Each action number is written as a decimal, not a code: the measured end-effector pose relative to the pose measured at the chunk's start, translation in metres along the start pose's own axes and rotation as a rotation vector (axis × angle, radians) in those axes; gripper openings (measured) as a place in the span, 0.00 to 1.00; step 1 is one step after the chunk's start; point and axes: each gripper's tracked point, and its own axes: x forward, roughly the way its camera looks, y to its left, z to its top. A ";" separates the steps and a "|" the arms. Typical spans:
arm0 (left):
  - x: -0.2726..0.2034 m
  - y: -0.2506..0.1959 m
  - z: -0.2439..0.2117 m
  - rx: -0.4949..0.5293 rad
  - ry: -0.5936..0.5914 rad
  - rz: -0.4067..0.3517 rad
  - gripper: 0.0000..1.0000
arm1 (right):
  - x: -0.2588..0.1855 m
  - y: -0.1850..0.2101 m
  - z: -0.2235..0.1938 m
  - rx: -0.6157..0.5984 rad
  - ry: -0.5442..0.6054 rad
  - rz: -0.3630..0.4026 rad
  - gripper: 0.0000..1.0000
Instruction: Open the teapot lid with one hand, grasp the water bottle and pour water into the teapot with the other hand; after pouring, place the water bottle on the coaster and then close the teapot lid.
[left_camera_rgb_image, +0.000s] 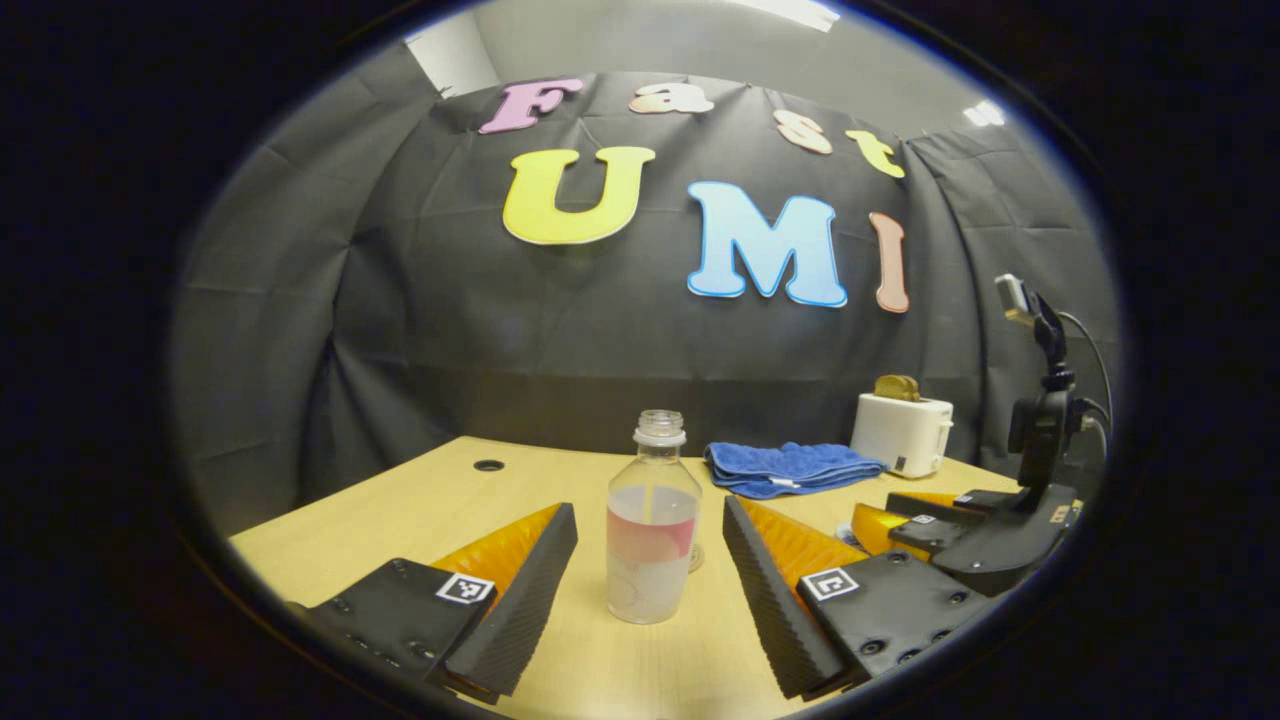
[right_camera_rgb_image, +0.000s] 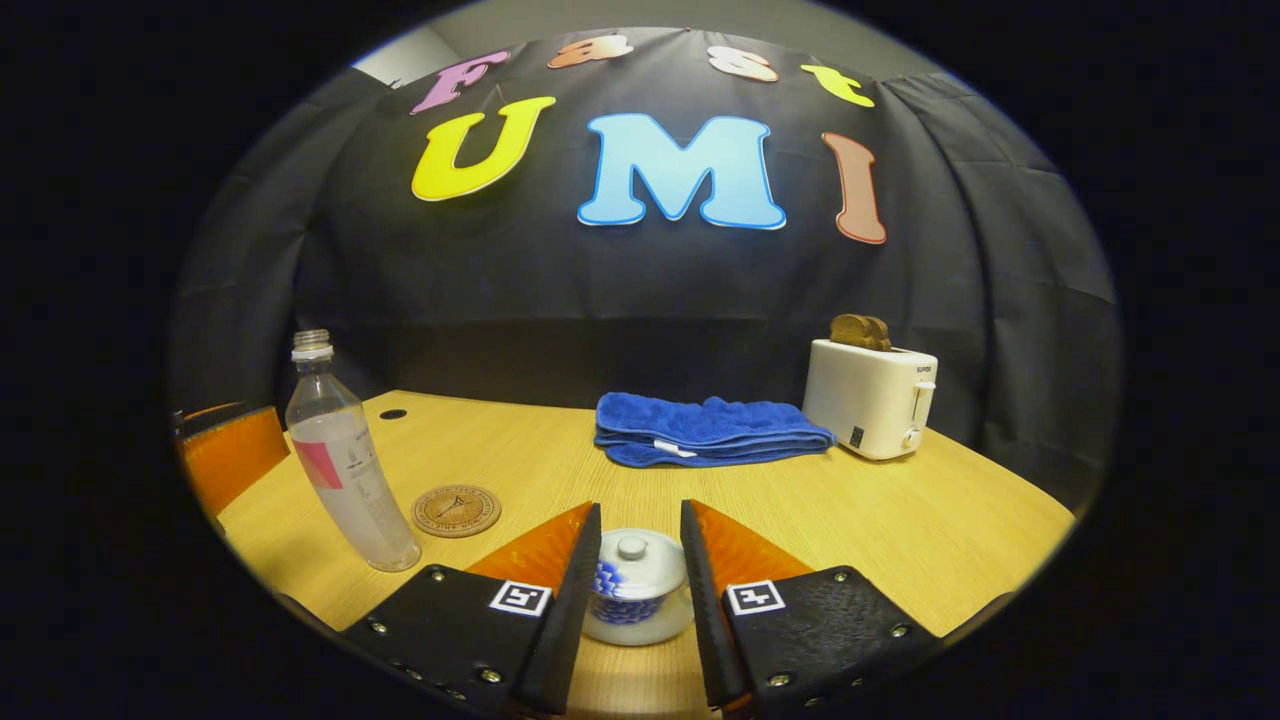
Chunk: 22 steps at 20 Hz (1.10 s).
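While the clear uncapped plastic water bottle is standing between the left gripper's spread fingers, untouched, the right gripper's parted fingers are flanking the white-and-blue lidded teapot on the wooden surface.

The bench is pale yellow wood with a fine straight grain. On it the water bottle is clear plastic, capless, with a band of pink and red around its middle and a frosted whitish look below. Just beside the bottle, the coaster is tan with a darker brown ring and a small printed mark at its centre. The teapot is white with a blue patterned body, and its lid is plain white with a round white knob. Behind the teapot lies a deep blue towel with a small white tag, and beside the towel stands a cream-white toaster holding brown toast.
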 end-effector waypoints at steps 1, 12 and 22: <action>0.001 0.001 -0.002 -0.002 0.001 0.001 1.00 | -0.001 0.000 -0.002 0.000 0.008 0.002 0.49; 0.010 0.004 -0.011 -0.009 0.021 0.005 1.00 | 0.002 0.000 -0.001 -0.041 -0.005 0.015 0.39; 0.017 0.010 -0.028 0.004 0.062 0.013 1.00 | -0.002 0.001 0.009 -0.039 -0.034 0.018 0.09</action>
